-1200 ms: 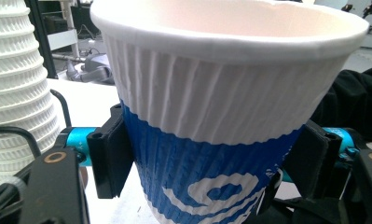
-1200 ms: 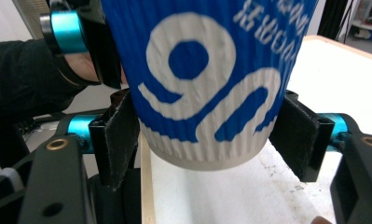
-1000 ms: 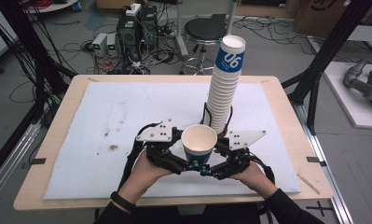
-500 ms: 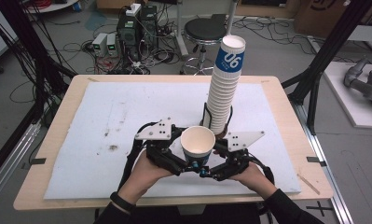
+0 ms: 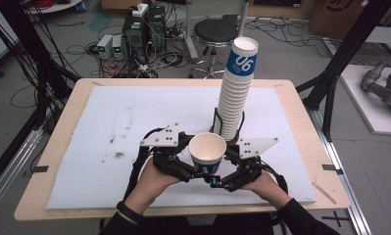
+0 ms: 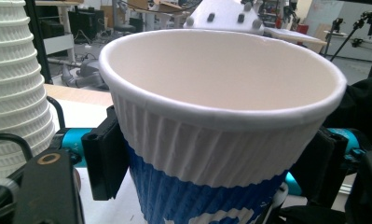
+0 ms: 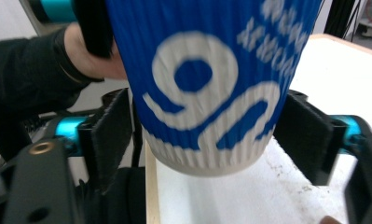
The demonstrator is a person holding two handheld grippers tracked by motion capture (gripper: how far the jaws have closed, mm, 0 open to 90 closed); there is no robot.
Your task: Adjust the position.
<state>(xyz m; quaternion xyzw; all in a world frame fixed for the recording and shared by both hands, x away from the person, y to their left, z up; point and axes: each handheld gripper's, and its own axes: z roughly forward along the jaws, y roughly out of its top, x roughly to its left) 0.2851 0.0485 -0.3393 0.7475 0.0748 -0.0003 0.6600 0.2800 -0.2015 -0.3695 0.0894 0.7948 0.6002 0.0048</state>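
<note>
A ribbed paper cup [image 5: 207,152], white above and blue below, is held upright over the near middle of the tabletop [image 5: 109,112]. The left tongs [image 6: 211,154] are clamped on its sides. The right tongs [image 7: 207,135] bracket its lower part, one jaw touching and the other showing a gap. A tall stack of cups [image 5: 234,93] stands just behind it.

A grey floor [image 5: 301,54] surrounds the wooden worktop [image 5: 80,103], strewn with black cables [image 5: 75,49]. Behind it stand a round black stool [image 5: 214,33] and stacked electronics boxes [image 5: 134,29] — dark frame poles [image 5: 347,49] slant at both sides.
</note>
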